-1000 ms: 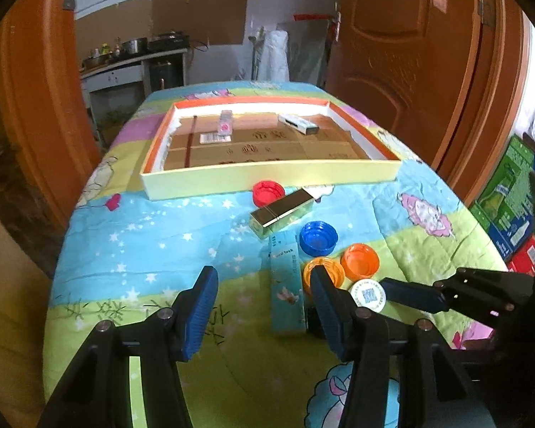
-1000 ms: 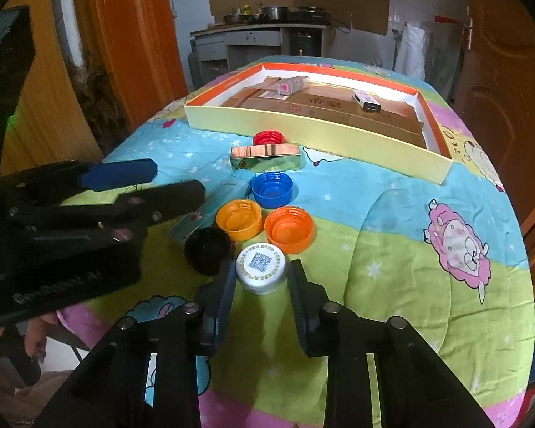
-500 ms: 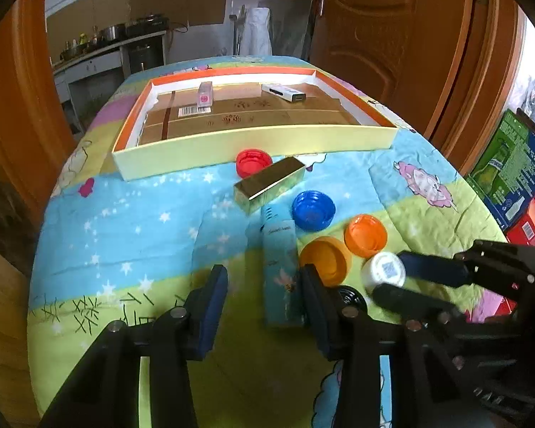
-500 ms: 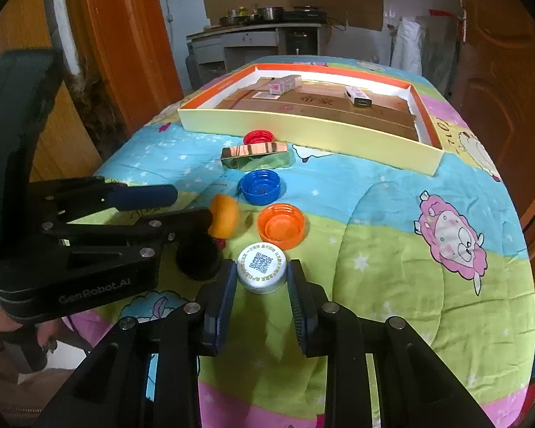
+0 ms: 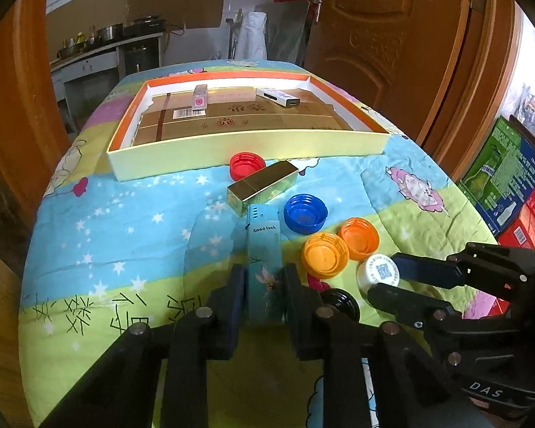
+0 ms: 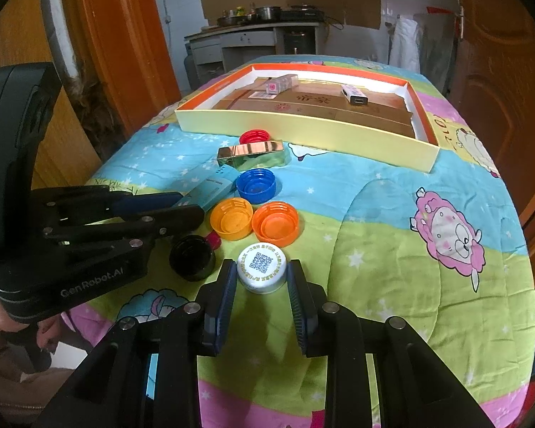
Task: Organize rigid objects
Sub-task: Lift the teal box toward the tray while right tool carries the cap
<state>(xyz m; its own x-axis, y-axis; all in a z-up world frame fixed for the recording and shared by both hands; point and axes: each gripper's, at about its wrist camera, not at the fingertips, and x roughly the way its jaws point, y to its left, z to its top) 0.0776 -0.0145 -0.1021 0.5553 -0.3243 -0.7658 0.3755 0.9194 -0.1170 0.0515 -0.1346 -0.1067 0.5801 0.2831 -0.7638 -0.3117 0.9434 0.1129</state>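
A light blue box (image 5: 262,239) marked "Good luck" lies lengthwise on the colourful cloth. My left gripper (image 5: 264,274) is closing on its near end, and both pads touch its sides. To the right, my right gripper (image 6: 262,271) is shut on a white cap (image 6: 262,262) with a QR code, low over the cloth. A shallow yellow tray (image 5: 249,149) with an orange rim stands at the far side. It holds a pink-labelled box (image 5: 199,98) and a white box (image 5: 278,96).
Between the grippers and the tray lie a gold box (image 5: 264,185), a red cap (image 5: 246,164), a blue cap (image 5: 305,212), two orange caps (image 5: 325,254) and a black cap (image 5: 340,303). Wooden doors flank the table. A person's hand (image 6: 3,331) holds the left gripper.
The left gripper's jaws have come together from wide open onto the light blue box. The right gripper has stayed shut on the white cap in the same place.
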